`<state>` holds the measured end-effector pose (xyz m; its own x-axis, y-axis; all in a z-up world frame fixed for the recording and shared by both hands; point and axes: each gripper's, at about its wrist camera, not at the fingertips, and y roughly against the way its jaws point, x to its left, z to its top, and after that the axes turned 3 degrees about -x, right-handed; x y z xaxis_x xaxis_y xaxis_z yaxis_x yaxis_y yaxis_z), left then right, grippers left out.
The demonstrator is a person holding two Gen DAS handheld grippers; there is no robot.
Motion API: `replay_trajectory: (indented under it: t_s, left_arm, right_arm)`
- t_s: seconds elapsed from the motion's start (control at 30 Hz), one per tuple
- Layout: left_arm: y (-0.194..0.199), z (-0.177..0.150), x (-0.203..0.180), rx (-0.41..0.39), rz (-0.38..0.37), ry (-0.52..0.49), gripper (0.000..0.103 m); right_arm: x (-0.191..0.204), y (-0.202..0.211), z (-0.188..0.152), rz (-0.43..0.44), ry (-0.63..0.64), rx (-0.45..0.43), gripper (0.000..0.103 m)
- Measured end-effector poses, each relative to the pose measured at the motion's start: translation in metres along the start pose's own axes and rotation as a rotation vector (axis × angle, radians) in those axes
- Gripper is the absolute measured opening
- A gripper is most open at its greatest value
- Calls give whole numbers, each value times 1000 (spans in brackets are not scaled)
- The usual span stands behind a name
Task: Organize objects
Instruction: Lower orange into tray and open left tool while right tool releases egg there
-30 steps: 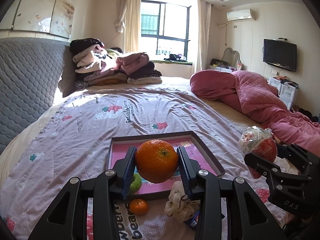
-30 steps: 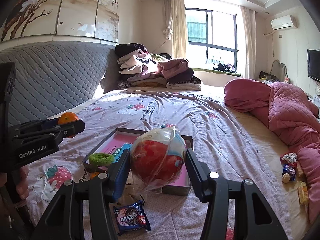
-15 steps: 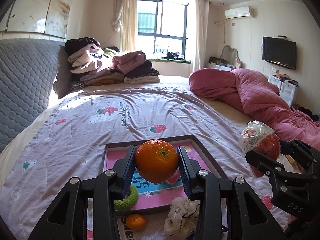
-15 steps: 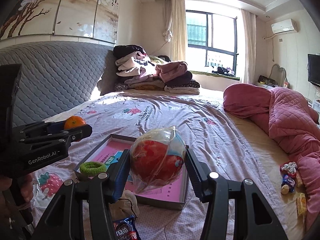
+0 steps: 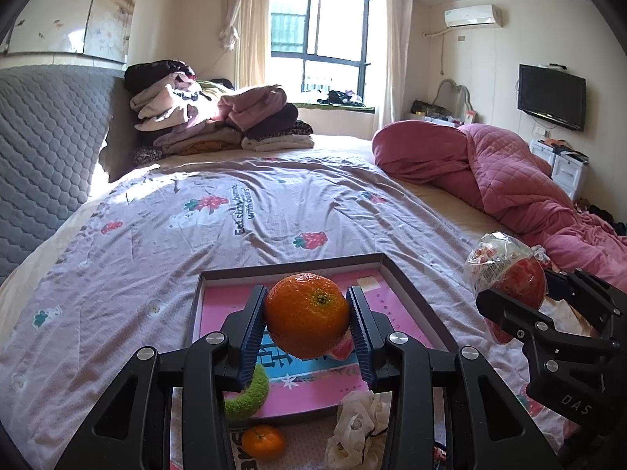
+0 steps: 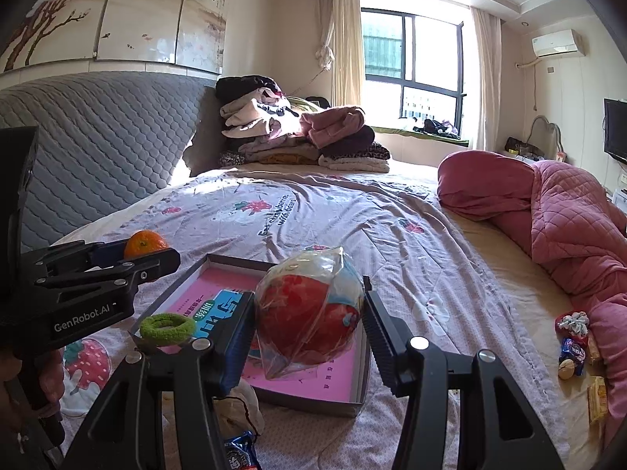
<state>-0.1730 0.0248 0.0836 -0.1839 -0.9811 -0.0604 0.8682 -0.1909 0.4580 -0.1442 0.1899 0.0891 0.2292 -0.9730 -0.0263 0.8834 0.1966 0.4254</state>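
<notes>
**Both grippers closing in over the box, each with fruit in its jaws**

Compared with a second ago, the box is sitting larger and more squarely under both cameras, so both hands are carrying their loads forward over it; the second small orange and the white scrunchie are sliding toward the bottom edge of the left view.

The bed (image 5: 156, 274), under its strawberry-print sheet, is carrying everything. On it the shallow box (image 5: 407, 286), dark-rimmed with a pink printed floor, is lying just ahead of both grippers. The right gripper (image 6: 309, 325) is clamping a red fruit wrapped in clear plastic (image 6: 313, 321), its jaws pressing the wrapper on both sides, above the box's near right part. The left gripper (image 5: 307, 321) is gripping an orange (image 5: 307, 315) firmly between its ribbed pads, hanging over the middle of the box.

Smaller things: a green hair tie (image 6: 167, 325) is resting on the box's near left rim, the white scrunchie (image 5: 358, 427) and the second small orange (image 5: 263, 441) are lying just outside the near edge, and snack packets (image 6: 572, 352) are scattered well apart, near the pink quilt (image 6: 568, 211).

To do this well, I judge each hand should be lowering until the fruit is nearly touching the floor before letting go, since round fruit is likely to roll. Setting the two apart, and clear of the hair tie, should be keeping them from knocking together.
</notes>
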Motion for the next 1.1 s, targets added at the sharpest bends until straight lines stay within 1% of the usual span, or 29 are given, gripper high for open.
replay_trajectory:
  t_s: [0.5,0.6,0.77,0.97,1.1]
  left_arm:
    - [-30,-9,9,55,6,18,42]
    - [-39,-12,13,75,8,27,42]
    - [-56,-19,14,117,24,12,42]
    - [-77,-30,13,172,32,-3,42]
    - [-89,-37,12,208,22,-10,42]
  right_arm:
    - [-6,-25,-8,-18,-5,33,54]
    - [-8,-30,-9,-21,-3,40,54]
    - [-10,-42,-14,-29,-2,55,54]
    - [-11,-57,-24,-34,7,93,54]
    - [-11,-67,-29,-34,10,118,54]
